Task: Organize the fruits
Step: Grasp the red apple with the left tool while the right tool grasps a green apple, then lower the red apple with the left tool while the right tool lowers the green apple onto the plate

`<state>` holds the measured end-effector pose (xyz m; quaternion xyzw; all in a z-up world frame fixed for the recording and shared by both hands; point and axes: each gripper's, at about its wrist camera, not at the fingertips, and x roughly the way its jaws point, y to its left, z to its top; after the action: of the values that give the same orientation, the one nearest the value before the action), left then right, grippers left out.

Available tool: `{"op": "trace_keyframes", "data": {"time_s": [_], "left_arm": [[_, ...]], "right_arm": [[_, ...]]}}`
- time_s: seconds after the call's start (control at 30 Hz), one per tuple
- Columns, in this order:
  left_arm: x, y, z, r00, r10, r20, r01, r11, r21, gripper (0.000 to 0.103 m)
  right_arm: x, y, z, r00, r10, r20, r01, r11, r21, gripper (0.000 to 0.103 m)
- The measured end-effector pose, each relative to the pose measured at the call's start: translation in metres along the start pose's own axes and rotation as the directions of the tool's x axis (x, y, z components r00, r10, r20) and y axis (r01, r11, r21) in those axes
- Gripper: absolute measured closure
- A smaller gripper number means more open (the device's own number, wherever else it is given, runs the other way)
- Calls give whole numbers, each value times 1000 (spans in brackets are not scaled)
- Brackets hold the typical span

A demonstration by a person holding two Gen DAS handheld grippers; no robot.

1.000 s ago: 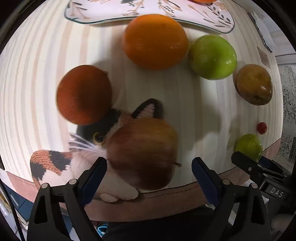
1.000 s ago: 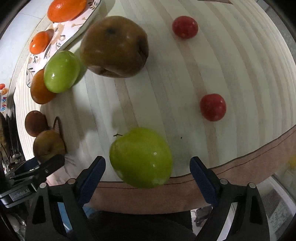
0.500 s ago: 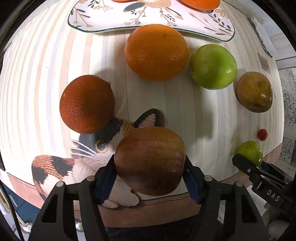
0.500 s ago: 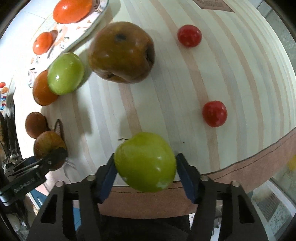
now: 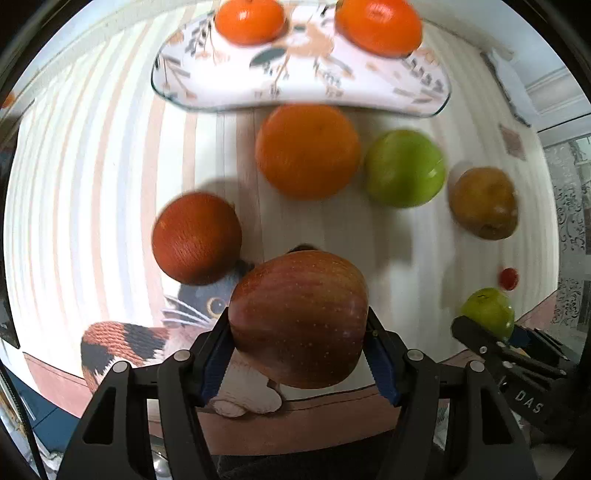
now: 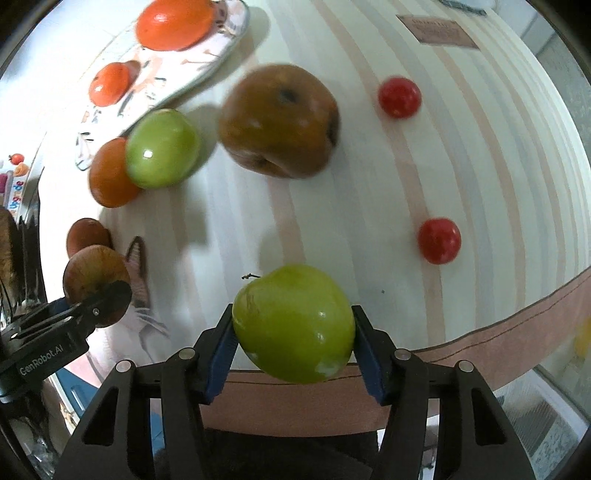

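Fruit is now clamped in both tools, where a second ago each stood spread around its fruit with nothing gripped.

Left wrist view: the left tool point(image 5: 298, 343) grips the red apple point(image 5: 297, 319), its blue pads pressed to both sides, and the apple looks raised off the cat mat point(image 5: 125, 343) that it lay on. The plate point(image 5: 295, 86) has slid further into sight at the far end of the surface point(image 5: 74, 184) and carries two tangerines point(image 5: 249, 20). Just short of the plate sit an orange point(image 5: 307, 149) and a green apple point(image 5: 404, 168); further on that side is a brown pear point(image 5: 484, 202), and nearer the mat a dark orange point(image 5: 196, 238). The other tool's body reads "DAS".

Right wrist view: the right tool point(image 6: 293, 341) is clenched on a second green apple point(image 6: 293, 323), which also seems lifted. Two tomatoes point(image 6: 439, 240) lie well apart from the plate point(image 6: 207, 72). The left tool's body reads "GenRobot.AI".

With both grasps closed, the pick looks done; carrying the apples to the plate is probably next. A label on the surface is too blurred to read.
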<state>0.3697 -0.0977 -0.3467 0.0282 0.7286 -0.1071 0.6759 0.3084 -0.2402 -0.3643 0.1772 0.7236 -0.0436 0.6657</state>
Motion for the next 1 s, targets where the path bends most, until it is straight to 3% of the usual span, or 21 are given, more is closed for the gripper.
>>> {"op": "trace_keyframes", "data": {"time_s": [0.27, 0.37, 0.53, 0.77, 1.0], "left_arm": [[-72, -9, 21, 991, -61, 123, 59, 998, 22, 40], [-99, -3, 40, 981, -102, 162, 101, 995, 14, 40], [-109, 22, 89, 972, -140, 189, 148, 988, -32, 40], [-74, 64, 156, 986, -121, 115, 135, 983, -124, 40], [-33, 94, 182, 990, -138, 18, 139, 973, -184, 40]], "right_arm": [[-55, 40, 11, 993, 84, 78, -78, 994, -77, 42], [-79, 54, 32, 986, 123, 114, -110, 987, -113, 42], [-100, 84, 75, 977, 156, 148, -129, 975, -179, 42], [-58, 120, 140, 986, 123, 114, -93, 966, -239, 42], [-2, 149, 171, 992, 118, 53, -100, 959, -267, 42]]}}
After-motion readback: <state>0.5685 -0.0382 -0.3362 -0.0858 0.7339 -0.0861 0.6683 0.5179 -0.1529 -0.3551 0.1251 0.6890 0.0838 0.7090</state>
